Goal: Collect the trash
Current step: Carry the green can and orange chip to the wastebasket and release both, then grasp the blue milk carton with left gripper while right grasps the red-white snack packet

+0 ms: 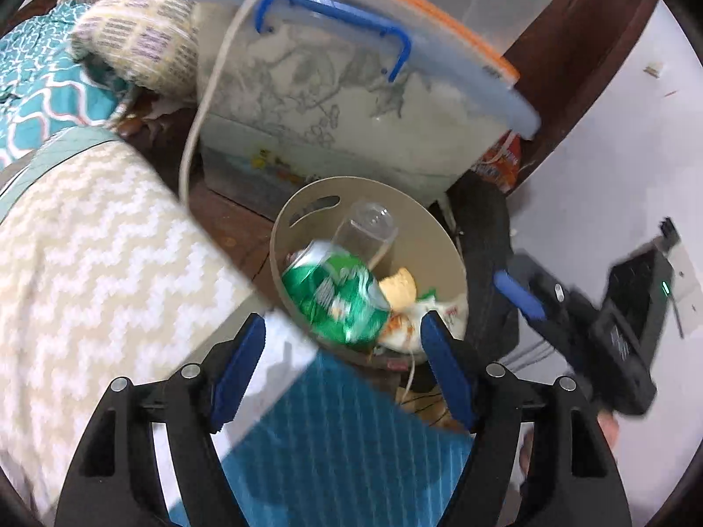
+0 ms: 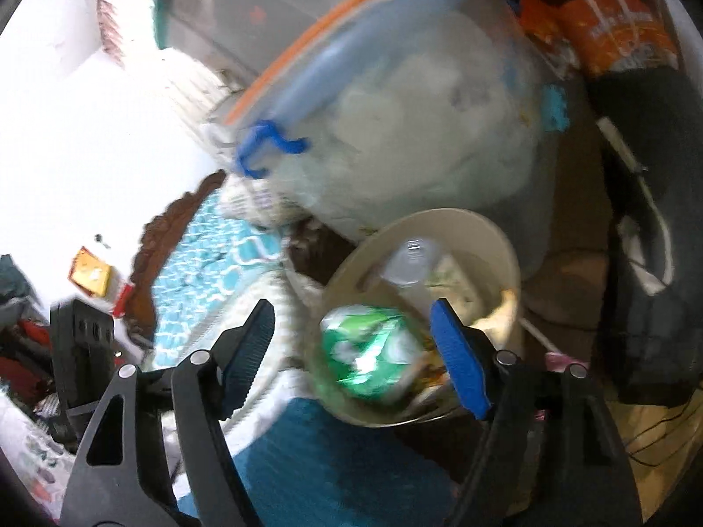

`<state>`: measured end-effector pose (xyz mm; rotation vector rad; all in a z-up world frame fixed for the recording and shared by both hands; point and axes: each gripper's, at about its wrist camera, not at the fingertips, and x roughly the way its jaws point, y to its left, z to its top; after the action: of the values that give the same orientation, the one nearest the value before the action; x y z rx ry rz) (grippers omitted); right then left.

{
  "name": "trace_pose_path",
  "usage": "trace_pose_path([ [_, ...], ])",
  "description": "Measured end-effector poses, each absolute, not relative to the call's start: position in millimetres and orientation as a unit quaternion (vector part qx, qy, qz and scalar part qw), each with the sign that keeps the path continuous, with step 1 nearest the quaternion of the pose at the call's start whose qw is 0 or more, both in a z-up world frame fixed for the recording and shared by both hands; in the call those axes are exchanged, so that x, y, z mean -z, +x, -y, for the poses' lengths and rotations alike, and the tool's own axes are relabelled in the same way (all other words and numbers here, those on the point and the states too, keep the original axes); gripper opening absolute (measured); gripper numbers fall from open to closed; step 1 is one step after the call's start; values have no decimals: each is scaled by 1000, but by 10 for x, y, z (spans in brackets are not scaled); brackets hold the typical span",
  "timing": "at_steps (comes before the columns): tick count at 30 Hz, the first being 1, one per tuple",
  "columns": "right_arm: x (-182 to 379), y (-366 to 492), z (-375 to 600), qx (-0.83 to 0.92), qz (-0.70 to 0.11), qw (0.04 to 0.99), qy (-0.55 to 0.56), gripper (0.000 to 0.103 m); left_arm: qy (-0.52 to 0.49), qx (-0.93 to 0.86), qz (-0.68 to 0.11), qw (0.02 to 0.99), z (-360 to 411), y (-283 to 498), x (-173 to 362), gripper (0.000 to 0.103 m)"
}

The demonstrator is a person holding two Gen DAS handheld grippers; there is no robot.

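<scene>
Already binned: green wrapper (image 1: 336, 296) lies in bin (image 1: 457, 263) beside bed (image 1: 110, 263). Both claws, left (image 1: 342, 369) and right (image 2: 351, 351), gape empty. Risk: bin looks full (bottle (image 1: 367, 230) upright), so wrapper may spill out.

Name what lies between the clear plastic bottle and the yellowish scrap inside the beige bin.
The green crumpled wrapper borders both, beside the bottle and scrap in the bin, left wrist view.

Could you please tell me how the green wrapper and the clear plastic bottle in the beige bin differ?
The green wrapper is opaque, crumpled and printed in white; the clear plastic bottle is see-through, smooth and holds its shape. The green wrapper lies nearer the camera, the clear plastic bottle leans towards the far wall. Both sit inside the beige bin.
</scene>
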<state>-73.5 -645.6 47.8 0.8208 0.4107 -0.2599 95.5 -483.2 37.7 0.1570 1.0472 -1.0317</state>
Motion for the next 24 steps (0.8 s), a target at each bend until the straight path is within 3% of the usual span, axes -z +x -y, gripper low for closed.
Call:
trace_pose_path([
  [13,-369,301,4977,-74,-319,871,367,66,21,352,-457,817,2091,554,-559,72],
  [16,-317,561,4531,-108,-350,864,346,65,-5,286,-435,854,1544,674,-659,80],
  [24,-81,883,3733,-123,-384,847,348,65,26,228,-416,880,1273,960,-588,93],
])
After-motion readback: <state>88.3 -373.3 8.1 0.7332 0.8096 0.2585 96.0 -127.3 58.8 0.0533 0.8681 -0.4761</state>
